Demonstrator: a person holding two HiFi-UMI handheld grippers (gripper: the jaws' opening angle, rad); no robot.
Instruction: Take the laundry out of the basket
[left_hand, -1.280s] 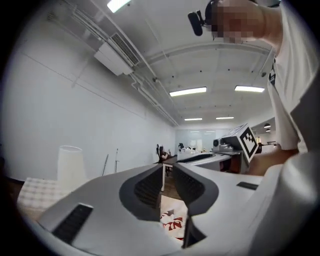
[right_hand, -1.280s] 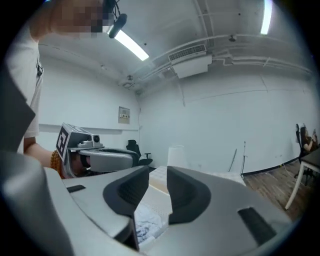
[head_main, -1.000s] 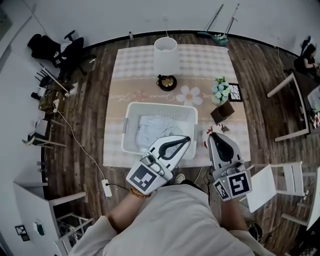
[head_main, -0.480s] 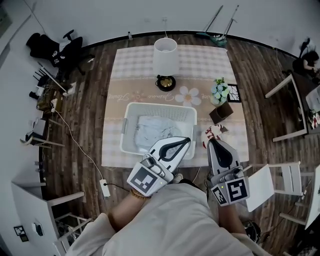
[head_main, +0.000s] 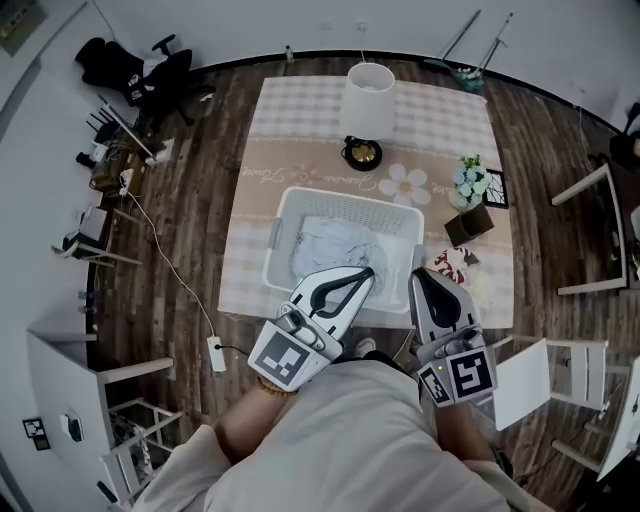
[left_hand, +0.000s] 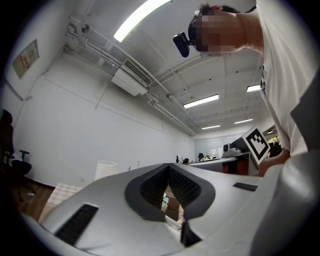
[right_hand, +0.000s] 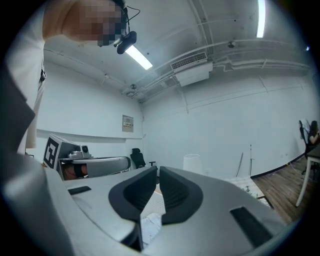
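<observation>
One white lamp (head_main: 369, 97) beyond basket (head_main: 345, 198)

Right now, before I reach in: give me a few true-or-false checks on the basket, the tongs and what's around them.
1. The laundry lies in the basket. True.
2. The left tongs and the right tongs are both shut and empty. True.
3. The lamp stands in the basket. False: it stands on the table, beyond the basket.
4. The flowers are left of the basket. False: they are off its far right corner.
</observation>
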